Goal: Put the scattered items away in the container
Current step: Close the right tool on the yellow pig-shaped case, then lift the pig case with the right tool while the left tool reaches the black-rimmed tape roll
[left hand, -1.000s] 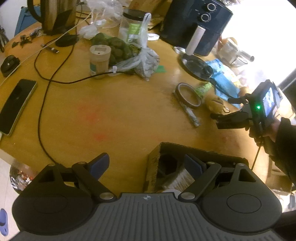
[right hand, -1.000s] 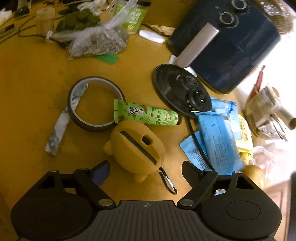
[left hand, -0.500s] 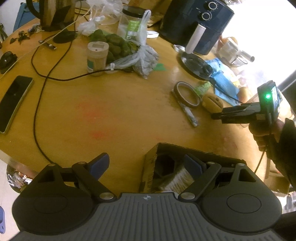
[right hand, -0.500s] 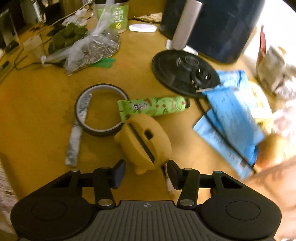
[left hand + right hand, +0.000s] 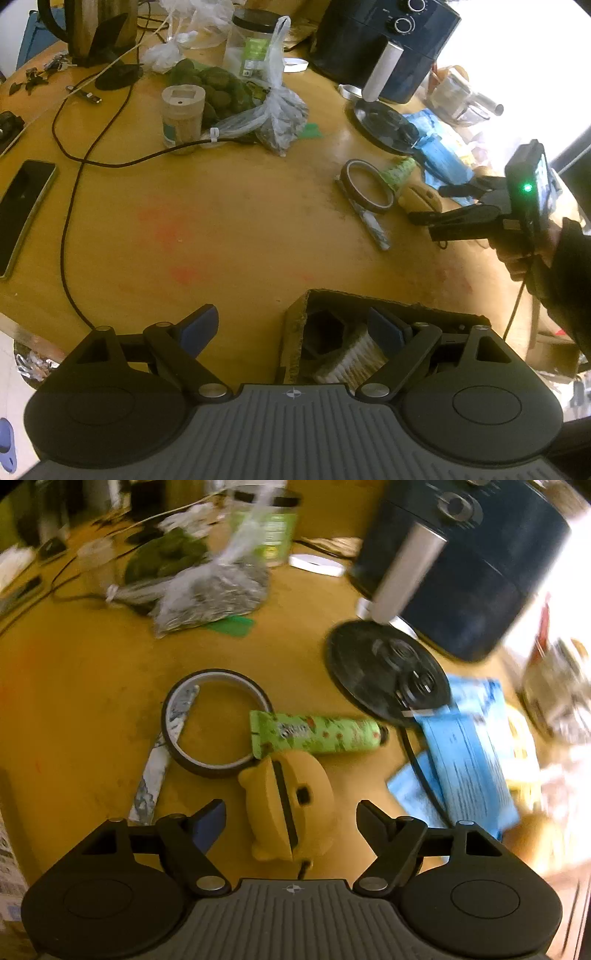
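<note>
Rubbery yellow pig-shaped case [image 5: 291, 805] between spread right jaws (untouched), left jaws spread

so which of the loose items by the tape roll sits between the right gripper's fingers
The yellow pig-shaped case, flanked by the open right gripper; the green tube and tape roll lie beyond.

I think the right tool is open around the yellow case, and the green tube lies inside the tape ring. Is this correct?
Not quite. The right tool is open around the yellow case, but the green tube lies outside the tape ring, beside it, with its flat end at the rim. The right wrist view shows this.
</note>
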{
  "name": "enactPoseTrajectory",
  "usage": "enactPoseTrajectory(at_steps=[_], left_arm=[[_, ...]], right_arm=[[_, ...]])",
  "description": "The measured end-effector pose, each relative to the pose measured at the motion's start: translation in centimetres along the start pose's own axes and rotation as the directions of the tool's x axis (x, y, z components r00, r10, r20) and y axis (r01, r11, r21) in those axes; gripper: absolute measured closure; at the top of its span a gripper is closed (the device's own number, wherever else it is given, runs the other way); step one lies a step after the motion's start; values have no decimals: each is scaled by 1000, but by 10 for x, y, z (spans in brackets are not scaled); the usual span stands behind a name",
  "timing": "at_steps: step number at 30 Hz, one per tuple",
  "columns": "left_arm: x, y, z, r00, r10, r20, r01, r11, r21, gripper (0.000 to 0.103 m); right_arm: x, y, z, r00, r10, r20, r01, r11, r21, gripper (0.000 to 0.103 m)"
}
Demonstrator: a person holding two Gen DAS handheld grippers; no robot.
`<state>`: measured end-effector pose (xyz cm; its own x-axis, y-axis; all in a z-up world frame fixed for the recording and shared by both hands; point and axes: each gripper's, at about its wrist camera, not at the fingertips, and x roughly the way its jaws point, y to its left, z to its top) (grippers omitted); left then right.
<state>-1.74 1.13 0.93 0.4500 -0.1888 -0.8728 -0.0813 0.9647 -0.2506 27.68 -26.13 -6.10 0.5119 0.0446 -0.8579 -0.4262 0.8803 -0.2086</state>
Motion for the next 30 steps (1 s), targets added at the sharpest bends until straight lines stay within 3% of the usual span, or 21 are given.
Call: enactPoseTrajectory(at_steps=[3, 11, 22, 26, 30], left_arm=[[-2, 1, 0, 1000, 5, 3, -5, 1000, -5, 14], [-5, 5, -2, 1000, 10, 6, -10, 1000, -23, 14], [-6, -5, 2, 999, -33, 34, 32, 999, 40, 14], [-6, -11, 8, 998, -47, 40, 44, 996, 83, 14], [-2, -20, 17, 998, -44, 46, 37, 988, 147, 14]], right_arm=[[10, 5, 3, 1000, -6, -25, 4, 997, -75, 43], [15, 5, 3, 999, -4, -48, -1, 996, -91, 46], [-38, 5, -10, 1000, 0, -24, 3, 989, 148, 46], [-67, 3, -18, 1000, 8, 6, -10, 964, 267, 46], [-96, 4, -30, 999, 20, 46, -37, 913, 406, 46]])
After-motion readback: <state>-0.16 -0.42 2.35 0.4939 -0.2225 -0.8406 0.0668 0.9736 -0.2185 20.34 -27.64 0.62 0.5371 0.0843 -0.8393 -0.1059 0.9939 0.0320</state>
